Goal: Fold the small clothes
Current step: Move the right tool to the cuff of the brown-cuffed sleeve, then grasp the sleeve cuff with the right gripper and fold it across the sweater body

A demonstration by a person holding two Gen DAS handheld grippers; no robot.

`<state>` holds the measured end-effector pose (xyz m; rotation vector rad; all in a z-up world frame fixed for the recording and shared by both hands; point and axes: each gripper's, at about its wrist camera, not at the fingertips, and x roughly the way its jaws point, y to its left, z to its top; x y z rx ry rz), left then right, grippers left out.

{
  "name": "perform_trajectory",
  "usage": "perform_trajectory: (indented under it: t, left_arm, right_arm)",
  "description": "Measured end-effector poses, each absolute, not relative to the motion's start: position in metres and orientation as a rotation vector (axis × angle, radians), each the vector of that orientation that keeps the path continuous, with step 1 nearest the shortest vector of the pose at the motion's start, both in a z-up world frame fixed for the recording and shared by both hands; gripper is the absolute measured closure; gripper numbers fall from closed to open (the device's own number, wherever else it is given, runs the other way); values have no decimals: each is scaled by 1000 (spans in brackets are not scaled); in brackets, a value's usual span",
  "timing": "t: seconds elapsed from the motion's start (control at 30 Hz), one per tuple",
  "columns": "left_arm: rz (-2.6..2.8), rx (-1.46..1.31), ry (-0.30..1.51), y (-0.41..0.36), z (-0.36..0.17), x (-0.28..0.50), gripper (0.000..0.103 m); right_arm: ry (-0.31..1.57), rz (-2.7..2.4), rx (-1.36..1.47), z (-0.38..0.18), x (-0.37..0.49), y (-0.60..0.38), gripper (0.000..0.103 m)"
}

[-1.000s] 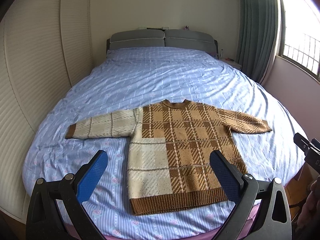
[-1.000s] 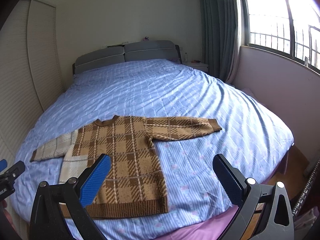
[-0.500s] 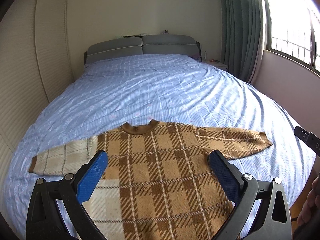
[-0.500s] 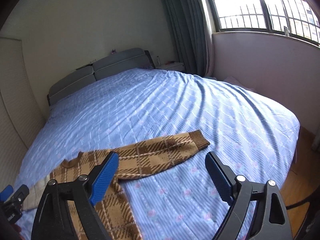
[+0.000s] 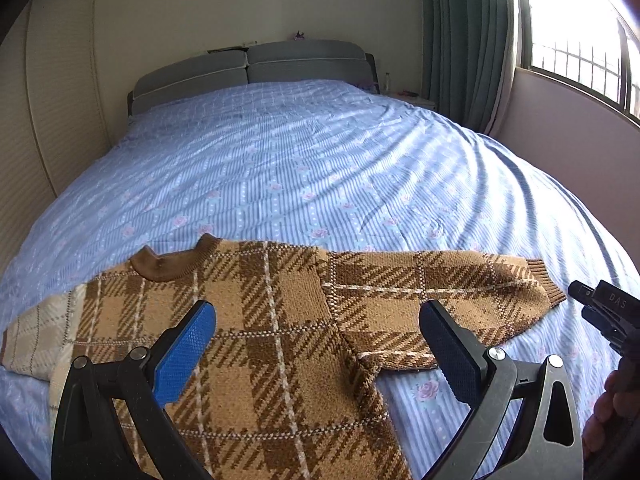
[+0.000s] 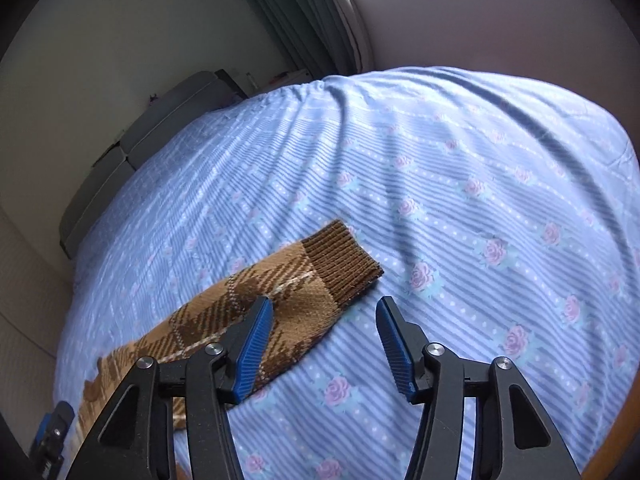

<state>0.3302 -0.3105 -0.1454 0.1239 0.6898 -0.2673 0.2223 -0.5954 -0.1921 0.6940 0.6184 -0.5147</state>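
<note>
A brown-and-tan plaid knit sweater [image 5: 256, 344] with one cream sleeve lies flat, spread face up on my bed's blue striped, rose-printed sheet [image 5: 304, 176]. My left gripper [image 5: 320, 344], closer to the sweater than a second ago, hovers over its chest with jaws spread wide, holding nothing. To the right, my right gripper [image 6: 324, 332] now sits by the brown ribbed cuff [image 6: 340, 264] of the plaid sleeve; its jaws have just been closing and stand half apart, nothing pinched, the left pad over the sleeve.

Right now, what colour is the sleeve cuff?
Dark brown ribbed cuff, best in the right wrist view.
</note>
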Motion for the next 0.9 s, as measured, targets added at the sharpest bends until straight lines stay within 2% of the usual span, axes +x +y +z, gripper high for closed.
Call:
perform_trajectory:
  t: [0.27, 0.33, 0.37, 0.43, 0.6, 0.9]
  left_arm:
    - [-264, 138, 712, -329, -166, 344, 0]
    - [-262, 133, 720, -329, -167, 347, 0]
    - [-261, 130, 725, -329, -167, 348, 0]
    - [-260, 125, 723, -323, -163, 347, 0]
    - [-225, 100, 718, -286, -147, 345, 0]
    - [-56, 4, 693, -135, -107, 334, 0]
  right_arm:
    - [642, -489, 885, -241, 249, -630, 57]
    - [625, -476, 911, -247, 254, -638, 75]
    - [629, -470, 929, -248, 257, -642, 91]
    - [600, -465, 938, -241, 255, -641, 92]
    - [535, -475, 686, -180, 257, -596, 92]
    - [408, -347, 313, -70, 297, -438, 92]
